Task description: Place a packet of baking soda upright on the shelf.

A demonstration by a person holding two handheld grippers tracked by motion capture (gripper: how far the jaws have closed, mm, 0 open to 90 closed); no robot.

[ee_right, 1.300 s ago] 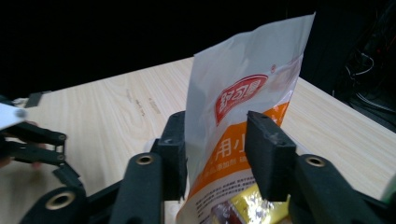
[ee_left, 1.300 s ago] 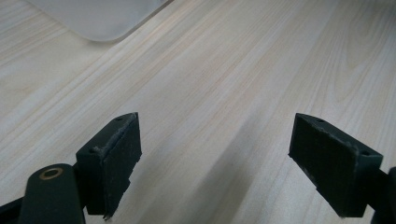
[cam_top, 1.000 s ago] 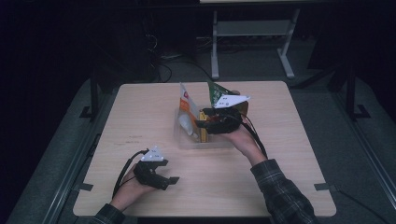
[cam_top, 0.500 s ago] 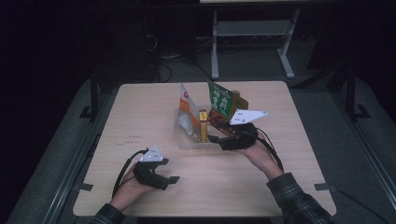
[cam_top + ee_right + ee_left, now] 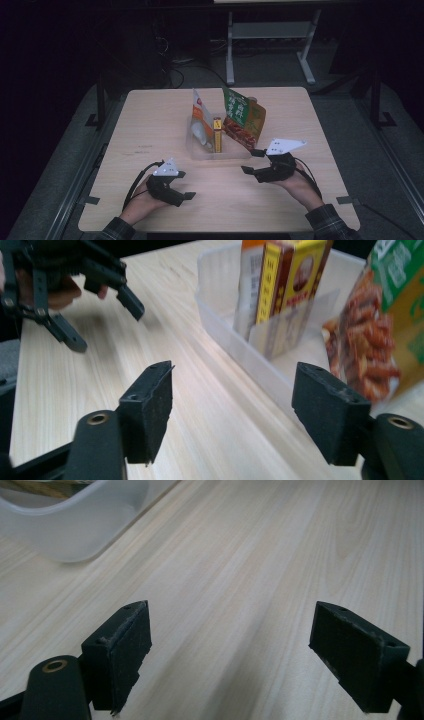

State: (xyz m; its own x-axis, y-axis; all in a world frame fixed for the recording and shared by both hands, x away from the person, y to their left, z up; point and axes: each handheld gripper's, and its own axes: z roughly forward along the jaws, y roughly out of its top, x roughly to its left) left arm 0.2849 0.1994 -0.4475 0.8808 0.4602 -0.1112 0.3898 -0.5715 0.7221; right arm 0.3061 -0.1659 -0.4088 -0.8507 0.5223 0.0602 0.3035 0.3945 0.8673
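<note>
Right hand-held gripper sits low over the worktop near its right front part, just beside the front right corner of the clear tub, touching nothing; its jaws are spread and have just been opening, with only bare wood between them. Upright in the tub stand a white pouch, a yellow box and a green snack bag. Left hand-held gripper rests near the front left edge, jaws spread, empty
</note>
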